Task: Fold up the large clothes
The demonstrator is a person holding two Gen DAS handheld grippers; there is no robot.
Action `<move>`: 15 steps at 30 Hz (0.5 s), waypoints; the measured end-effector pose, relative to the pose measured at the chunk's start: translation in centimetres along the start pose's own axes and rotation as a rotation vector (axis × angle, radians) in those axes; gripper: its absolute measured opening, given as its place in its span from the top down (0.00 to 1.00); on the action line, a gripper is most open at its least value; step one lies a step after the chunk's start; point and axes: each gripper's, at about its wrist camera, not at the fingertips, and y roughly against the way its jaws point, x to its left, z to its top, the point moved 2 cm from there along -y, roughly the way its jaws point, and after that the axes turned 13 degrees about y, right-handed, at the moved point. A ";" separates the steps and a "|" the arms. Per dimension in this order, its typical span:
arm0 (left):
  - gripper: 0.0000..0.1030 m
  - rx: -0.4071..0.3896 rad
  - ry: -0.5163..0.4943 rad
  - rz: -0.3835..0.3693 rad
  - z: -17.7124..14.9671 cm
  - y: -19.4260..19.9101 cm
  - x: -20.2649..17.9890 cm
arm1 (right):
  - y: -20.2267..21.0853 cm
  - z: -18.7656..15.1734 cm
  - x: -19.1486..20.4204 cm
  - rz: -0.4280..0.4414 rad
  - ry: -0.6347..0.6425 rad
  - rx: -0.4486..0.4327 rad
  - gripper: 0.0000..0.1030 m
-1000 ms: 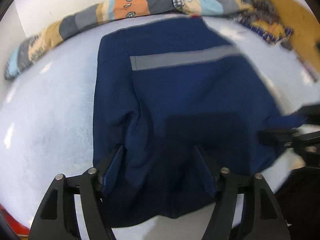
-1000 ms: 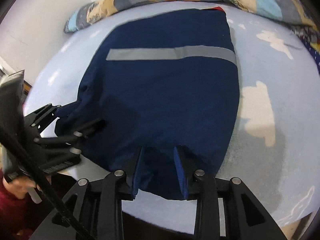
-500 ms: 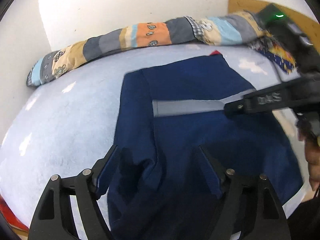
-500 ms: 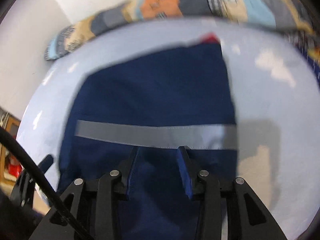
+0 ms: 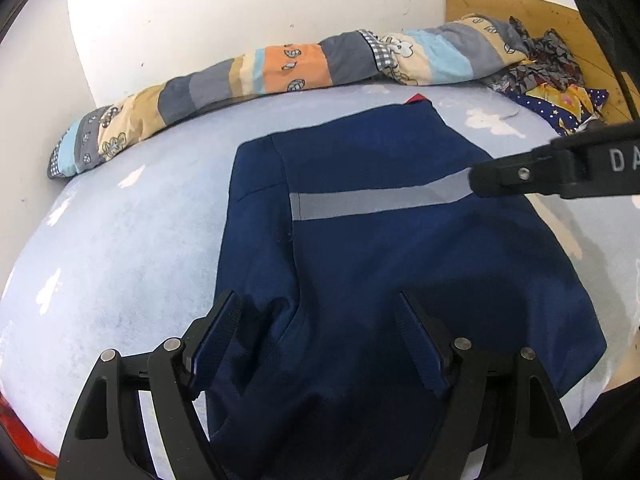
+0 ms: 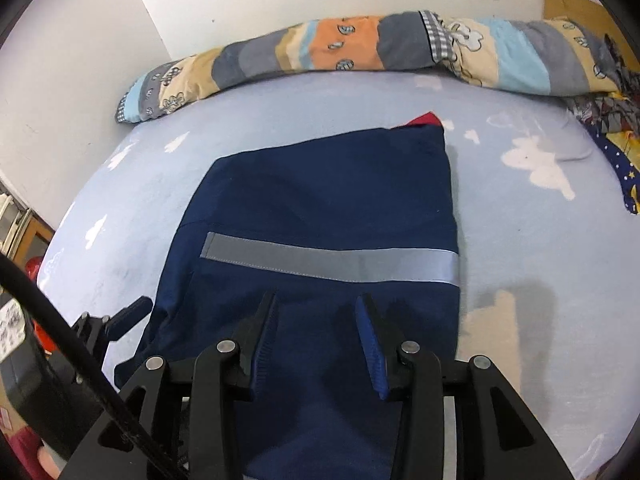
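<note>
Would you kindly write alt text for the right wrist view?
A navy garment with a grey reflective stripe lies flat on a pale blue bed; the right gripper hovers open above its near half. A patchwork blanket lies rolled along the wall.

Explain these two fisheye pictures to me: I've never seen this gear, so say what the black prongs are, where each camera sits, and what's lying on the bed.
There is no robot here. A person holds a two-fingered grasping tool in each hand, and a small camera on each tool looks forward along its fingers. One picture comes from the left tool, the other from the right tool; the black prongs at the bottom are each tool's own fingers. On the pale blue bedsheet lies a navy garment with a grey reflective stripe, partly folded. A patchwork quilt is rolled along the wall. Both tools stand open above the garment, and neither holds anything. The black bar at the right of the left picture is part of the right tool.
</note>
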 end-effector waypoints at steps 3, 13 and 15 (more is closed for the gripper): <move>0.24 -0.016 -0.007 0.002 0.1 0.3 -0.2 | -0.2 0.1 -0.2 0.009 0.001 0.008 0.58; 0.24 -0.016 -0.012 0.005 0.0 0.3 -0.4 | -2.2 -1.1 0.1 0.077 -0.053 0.079 0.58; 0.24 -0.025 -0.006 0.004 0.2 0.5 -0.3 | -1.7 -0.9 0.2 0.064 -0.046 0.062 0.58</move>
